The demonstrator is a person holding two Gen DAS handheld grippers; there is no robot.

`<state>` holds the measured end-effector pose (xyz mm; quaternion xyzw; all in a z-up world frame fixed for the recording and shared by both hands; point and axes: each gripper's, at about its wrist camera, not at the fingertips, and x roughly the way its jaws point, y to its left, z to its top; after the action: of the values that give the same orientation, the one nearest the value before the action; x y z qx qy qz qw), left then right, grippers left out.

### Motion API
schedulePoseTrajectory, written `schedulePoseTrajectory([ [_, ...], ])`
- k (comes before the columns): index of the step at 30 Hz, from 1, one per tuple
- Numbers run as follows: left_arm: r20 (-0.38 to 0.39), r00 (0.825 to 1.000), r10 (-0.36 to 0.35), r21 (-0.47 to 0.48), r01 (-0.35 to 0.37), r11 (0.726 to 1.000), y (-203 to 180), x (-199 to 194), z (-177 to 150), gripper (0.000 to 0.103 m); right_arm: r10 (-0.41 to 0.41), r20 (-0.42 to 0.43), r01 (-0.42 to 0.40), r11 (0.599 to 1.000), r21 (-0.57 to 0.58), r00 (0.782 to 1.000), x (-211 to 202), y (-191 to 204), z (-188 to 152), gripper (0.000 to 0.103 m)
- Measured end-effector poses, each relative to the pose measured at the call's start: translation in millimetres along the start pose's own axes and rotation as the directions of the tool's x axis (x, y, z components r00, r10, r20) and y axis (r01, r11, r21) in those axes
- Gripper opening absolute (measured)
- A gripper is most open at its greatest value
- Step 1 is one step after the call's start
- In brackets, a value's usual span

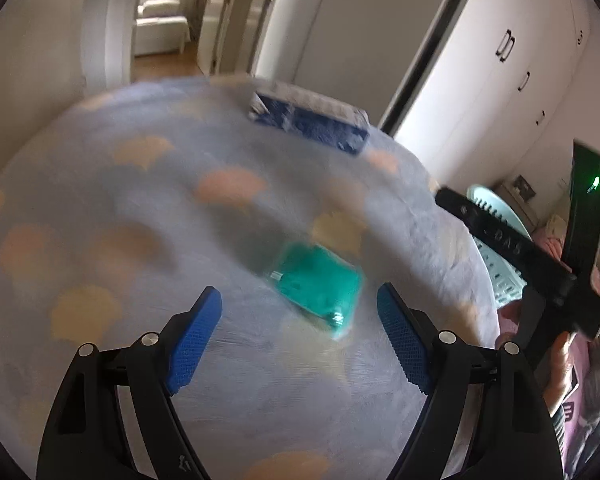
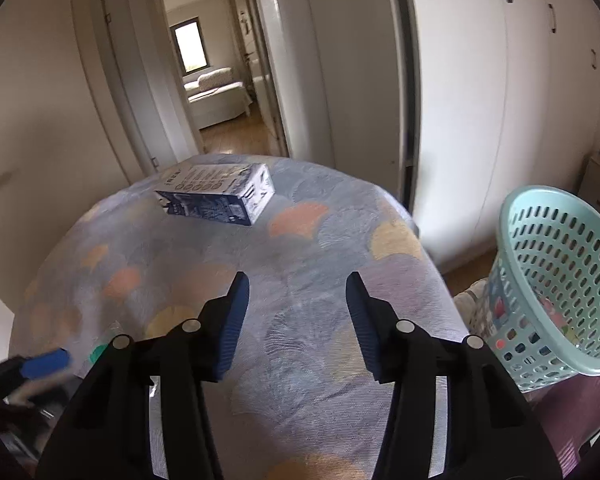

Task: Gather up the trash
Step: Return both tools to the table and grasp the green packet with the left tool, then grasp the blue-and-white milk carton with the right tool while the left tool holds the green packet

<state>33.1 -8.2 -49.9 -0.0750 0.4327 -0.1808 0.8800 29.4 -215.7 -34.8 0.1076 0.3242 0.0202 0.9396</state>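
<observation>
A teal packet (image 1: 318, 286) lies on the patterned bedspread (image 1: 140, 200), just ahead of my open, empty left gripper (image 1: 300, 300) and slightly right of its middle; the view is motion-blurred. A blue and white carton (image 1: 310, 120) lies on its side at the far edge of the bed; it also shows in the right wrist view (image 2: 216, 192). My right gripper (image 2: 298, 286) is open and empty above the bed (image 2: 320, 248), well short of the carton. A light teal perforated basket (image 2: 556, 280) stands off the bed's right side.
The right gripper's black body (image 1: 520, 252) crosses the right of the left wrist view, in front of the basket (image 1: 496, 272). The left gripper's blue finger (image 2: 46, 362) shows at lower left. White wardrobe doors (image 2: 480, 100) stand right; an open doorway (image 2: 220, 92) lies beyond the bed.
</observation>
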Motion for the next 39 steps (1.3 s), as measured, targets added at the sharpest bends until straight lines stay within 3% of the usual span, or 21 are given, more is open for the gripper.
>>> schedulePoseTrajectory([
  [4, -0.016, 0.999, 0.048, 0.007, -0.048, 0.999, -15, 18, -3, 0.076, 0.081, -0.046, -0.082, 0.996, -0.016, 0.996, 8, 4, 15, 0.053],
  [5, -0.022, 0.997, 0.075, 0.015, -0.074, 0.997, -19, 22, -2, 0.073, 0.073, -0.042, -0.074, 0.997, -0.031, 0.996, 10, 7, 26, 0.065],
  [7, -0.016, 0.992, 0.128, 0.038, -0.127, 0.991, -23, 26, -2, 0.062, 0.062, -0.041, -0.065, 0.995, -0.080, 0.997, 14, 13, 41, 0.077],
  [8, -0.008, 0.987, 0.158, 0.058, -0.157, 0.986, -25, 26, -2, 0.050, 0.074, -0.030, -0.077, 0.990, -0.116, 0.997, 17, 19, 54, 0.077],
  [10, -0.006, 0.990, 0.141, 0.068, -0.140, 0.988, -22, 26, -2, 0.037, 0.097, -0.025, -0.100, 0.984, -0.149, 0.995, 30, 26, 73, 0.078],
  [12, -0.008, 0.994, 0.108, 0.050, -0.107, 0.993, -14, 21, 0, 0.034, 0.115, -0.044, -0.120, 0.981, -0.151, 0.992, 48, 30, 91, 0.078],
  [17, 0.056, 0.985, 0.160, 0.056, -0.163, 0.985, 7, 3, 9, 0.025, 0.191, -0.084, -0.202, 0.968, -0.152, 0.978, 94, 48, 128, 0.078],
  [20, 0.073, 0.980, 0.184, 0.047, -0.188, 0.981, 26, 1, 15, 0.025, 0.204, -0.115, -0.222, 0.959, -0.176, 0.972, 112, 57, 137, 0.078],
  [22, 0.067, 0.985, 0.161, 0.034, -0.164, 0.986, 34, 3, 18, 0.025, 0.209, -0.138, -0.233, 0.952, -0.197, 0.968, 120, 62, 137, 0.078],
  [27, 0.077, 0.984, 0.161, 0.046, -0.165, 0.985, 31, 4, 21, 0.026, 0.230, -0.213, -0.274, 0.938, -0.212, 0.950, 137, 64, 129, 0.078],
  [31, 0.055, 0.986, 0.157, 0.033, -0.158, 0.987, 35, 11, 19, 0.030, 0.177, -0.251, -0.240, 0.938, -0.251, 0.952, 140, 67, 117, 0.078],
  [34, 0.058, 0.987, 0.149, 0.026, -0.151, 0.988, 35, 9, 19, 0.032, 0.194, -0.276, -0.269, 0.925, -0.267, 0.941, 131, 69, 107, 0.078],
  [37, 0.058, 0.988, 0.146, 0.035, -0.148, 0.988, 34, 9, 18, 0.037, 0.220, -0.298, -0.308, 0.906, -0.291, 0.929, 123, 76, 98, 0.078],
  [39, 0.059, 0.988, 0.144, 0.039, -0.147, 0.988, 32, 9, 17, 0.046, 0.203, -0.296, -0.297, 0.900, -0.320, 0.933, 122, 84, 93, 0.078],
])
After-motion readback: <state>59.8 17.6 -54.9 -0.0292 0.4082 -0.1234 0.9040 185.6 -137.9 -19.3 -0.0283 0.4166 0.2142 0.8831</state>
